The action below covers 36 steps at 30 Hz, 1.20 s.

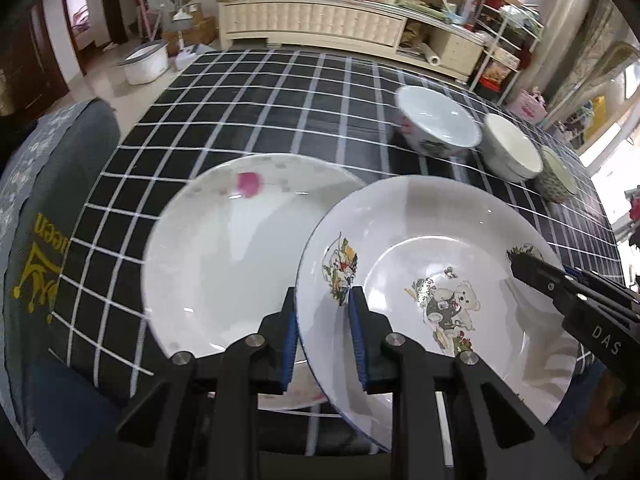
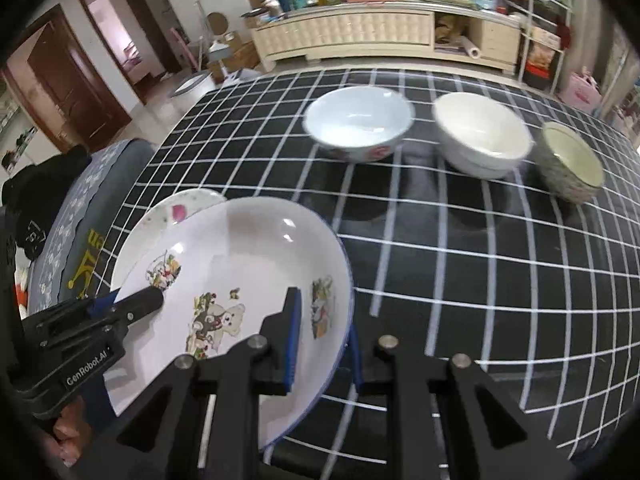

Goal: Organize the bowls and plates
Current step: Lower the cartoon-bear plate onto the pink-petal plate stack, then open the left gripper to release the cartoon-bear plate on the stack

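Both grippers are engaged on one item, the bear-print plate. The left gripper has its jaws closed on the plate's left rim, one blue pad above the rim and one below; the right gripper has its jaws closed on the opposite rim in the same manner, the lower pad largely hidden under the plate. In the left wrist view the right gripper's tip enters from the far right edge of the plate, confirming a two-sided hold. The plate is carried clear of the table, tilted slightly, and it overlaps the near-right edge of the pink-flower plate, which lies flat on the checked cloth. The governing relation: the flower plate lies to the left of the carried plate and below it, on the left gripper's side, so the left hand is the nearer one. Judged step: stacking the bear plate onto the flower plate. The next move appears to call for a shift leftward until the two rims are concentric, then a level descent. Three bowls stand in a row toward the far right of the table, well apart from the plates: a floral bowl, a plain white bowl and a small patterned bowl. They appear unstacked. Risk noted: uneven release could let the plate slide off-centre.
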### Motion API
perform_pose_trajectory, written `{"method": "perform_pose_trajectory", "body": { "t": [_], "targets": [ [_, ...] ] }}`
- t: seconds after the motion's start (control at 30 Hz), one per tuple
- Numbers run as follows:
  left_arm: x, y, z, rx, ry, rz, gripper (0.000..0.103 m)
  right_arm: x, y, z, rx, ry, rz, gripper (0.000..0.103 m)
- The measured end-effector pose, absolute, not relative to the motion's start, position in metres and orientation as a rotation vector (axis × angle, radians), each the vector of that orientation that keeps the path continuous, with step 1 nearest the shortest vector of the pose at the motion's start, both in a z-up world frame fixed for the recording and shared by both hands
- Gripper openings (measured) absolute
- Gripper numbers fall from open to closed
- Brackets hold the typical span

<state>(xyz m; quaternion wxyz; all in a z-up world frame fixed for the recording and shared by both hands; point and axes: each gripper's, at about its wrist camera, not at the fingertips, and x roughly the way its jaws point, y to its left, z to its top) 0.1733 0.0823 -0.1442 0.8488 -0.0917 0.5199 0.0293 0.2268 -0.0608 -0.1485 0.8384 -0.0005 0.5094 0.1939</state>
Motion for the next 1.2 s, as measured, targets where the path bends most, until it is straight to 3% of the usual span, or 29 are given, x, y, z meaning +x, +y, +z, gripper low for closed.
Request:
{"method": "perform_pose_trajectory", "body": {
  "t": [0.67, 1.2],
  "targets": [
    [0.181, 0.158, -0.163, -0.222, 1.121, 0.147, 0.021, 0.245, 0.011, -0.167, -0.064, 1.135, 0.472, 0.025],
    [0.192, 0.168, -0.172, -0.189, 1.139, 0.158, 0.021, 0.252, 0.023, -0.184, -0.108, 1.182, 0.453, 0.025]
  ]
}}
